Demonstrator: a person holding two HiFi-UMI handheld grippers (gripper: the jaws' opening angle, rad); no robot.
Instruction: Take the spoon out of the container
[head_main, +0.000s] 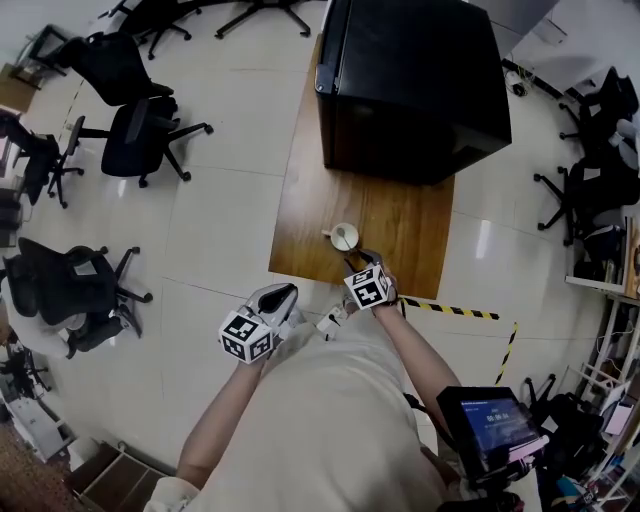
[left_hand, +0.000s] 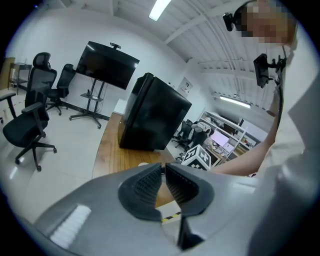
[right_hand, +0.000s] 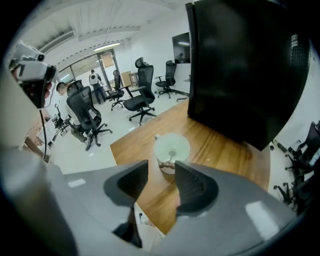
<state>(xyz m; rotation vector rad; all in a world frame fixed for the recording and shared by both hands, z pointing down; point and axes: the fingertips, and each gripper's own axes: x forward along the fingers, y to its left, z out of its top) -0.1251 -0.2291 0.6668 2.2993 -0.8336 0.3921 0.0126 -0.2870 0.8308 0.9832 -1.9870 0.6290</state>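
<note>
A white cup stands on the wooden table near its front edge. In the right gripper view the cup shows from above with a spoon lying in it, its end resting at the near rim. My right gripper hangs just short of the cup and above it, pointing steeply down, jaws open with nothing between them. In the head view the right gripper sits just this side of the cup. My left gripper is off the table's front edge. Its jaws are shut and empty.
A large black cabinet fills the far half of the table. Office chairs stand on the pale floor to the left. Yellow-black tape marks the floor at the right. A screen on a stand shows in the left gripper view.
</note>
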